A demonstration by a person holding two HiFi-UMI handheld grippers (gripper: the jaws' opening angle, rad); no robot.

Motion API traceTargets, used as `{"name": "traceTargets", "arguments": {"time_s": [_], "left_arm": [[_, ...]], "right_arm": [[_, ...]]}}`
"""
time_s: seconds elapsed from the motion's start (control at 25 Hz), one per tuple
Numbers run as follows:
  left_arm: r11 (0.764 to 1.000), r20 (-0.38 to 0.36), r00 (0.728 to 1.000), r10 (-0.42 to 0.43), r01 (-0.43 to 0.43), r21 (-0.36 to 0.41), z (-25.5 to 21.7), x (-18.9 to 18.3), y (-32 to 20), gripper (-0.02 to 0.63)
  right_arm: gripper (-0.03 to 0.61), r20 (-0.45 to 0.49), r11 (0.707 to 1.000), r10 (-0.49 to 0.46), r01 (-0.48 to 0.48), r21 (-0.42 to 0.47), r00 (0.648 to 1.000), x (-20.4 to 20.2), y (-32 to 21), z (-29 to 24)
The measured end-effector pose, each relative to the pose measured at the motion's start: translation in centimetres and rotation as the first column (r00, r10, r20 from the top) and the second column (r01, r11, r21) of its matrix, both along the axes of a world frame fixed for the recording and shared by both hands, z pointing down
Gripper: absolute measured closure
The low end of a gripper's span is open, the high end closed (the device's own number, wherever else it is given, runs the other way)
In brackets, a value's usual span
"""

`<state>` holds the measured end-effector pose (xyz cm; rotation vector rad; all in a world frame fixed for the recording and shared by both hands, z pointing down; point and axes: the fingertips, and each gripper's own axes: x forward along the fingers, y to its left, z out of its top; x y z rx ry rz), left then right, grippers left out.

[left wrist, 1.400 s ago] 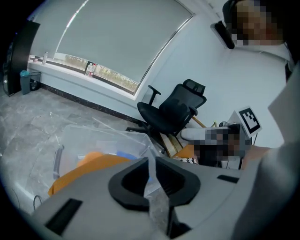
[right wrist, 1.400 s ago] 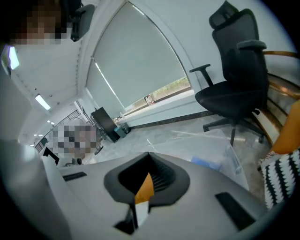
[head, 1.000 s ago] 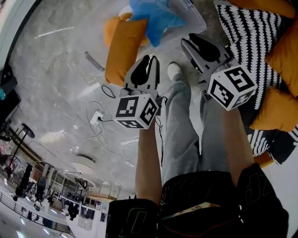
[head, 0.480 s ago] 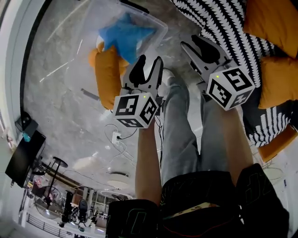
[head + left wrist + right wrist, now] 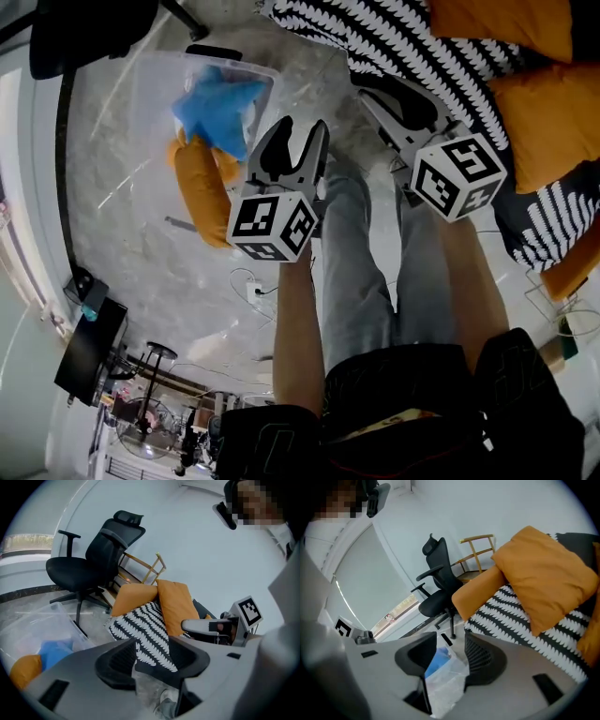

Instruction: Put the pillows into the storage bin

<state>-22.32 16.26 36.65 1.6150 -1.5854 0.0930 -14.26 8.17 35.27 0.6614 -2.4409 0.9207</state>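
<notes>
A clear storage bin (image 5: 150, 89) stands on the marble floor with a blue pillow (image 5: 217, 105) in it. An orange pillow (image 5: 201, 192) leans against the bin's near side. More orange pillows (image 5: 548, 117) lie on a black-and-white patterned cover (image 5: 394, 37) at the upper right. My left gripper (image 5: 298, 148) hangs in the air near the bin. Its jaws are opening, and nothing is between them. My right gripper (image 5: 398, 94) hovers by the cover's edge, jaws also opening and empty. The right gripper view has the bin (image 5: 446, 679) and blue pillow (image 5: 437, 660) beyond its jaws.
A black office chair (image 5: 93, 559) and a wooden chair frame (image 5: 145, 569) stand behind the cover. Cables and a power strip (image 5: 253, 289) lie on the floor near the person's legs (image 5: 361, 272). A monitor (image 5: 84, 347) sits at the lower left.
Both grippers' jaws have spread wider. The head view has swung, so the bin and orange pillow sit lower and the patterned cover with its pillows fills more of the upper right.
</notes>
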Motion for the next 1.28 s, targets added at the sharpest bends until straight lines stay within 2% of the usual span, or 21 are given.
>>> {"name": "traceTargets", "arguments": {"time_s": [0.36, 0.76, 0.84, 1.0, 1.16, 1.28], "left_arm": [[0.990, -0.029, 0.990, 0.138, -0.138, -0.006, 0.7, 9.0, -5.5, 0.396], [0.956, -0.025, 0.956, 0.294, -0.294, -0.017, 1.2, 17.5, -10.9, 0.397], [0.945, -0.029, 0.945, 0.324, -0.325, -0.027, 1.7, 19.3, -11.9, 0.399], [0.906, -0.046, 0.906, 0.421, -0.422, -0.027, 2.3, 23.6, -13.7, 0.399], [0.880, -0.045, 0.880, 0.473, -0.475, -0.028, 2.4, 28.2, -15.3, 0.399], [0.854, -0.040, 0.854, 0.519, -0.520, -0.033, 2.6, 31.4, -16.4, 0.399]], "right_arm": [[0.408, -0.016, 0.992, 0.130, -0.130, 0.005, 0.991, 8.9, -5.2, 0.4], [0.408, -0.059, 0.951, 0.310, -0.309, 0.025, 0.949, 20.3, -8.8, 1.6], [0.408, -0.066, 0.937, 0.351, -0.350, 0.024, 0.934, 22.6, -9.6, 2.1], [0.407, -0.091, 0.891, 0.454, -0.453, 0.031, 0.886, 27.6, -9.8, 2.5], [0.408, -0.101, 0.858, 0.513, -0.513, 0.033, 0.852, 32.7, -10.2, 3.0], [0.407, -0.107, 0.821, 0.570, -0.570, 0.030, 0.815, 36.7, -10.2, 3.5]]}}
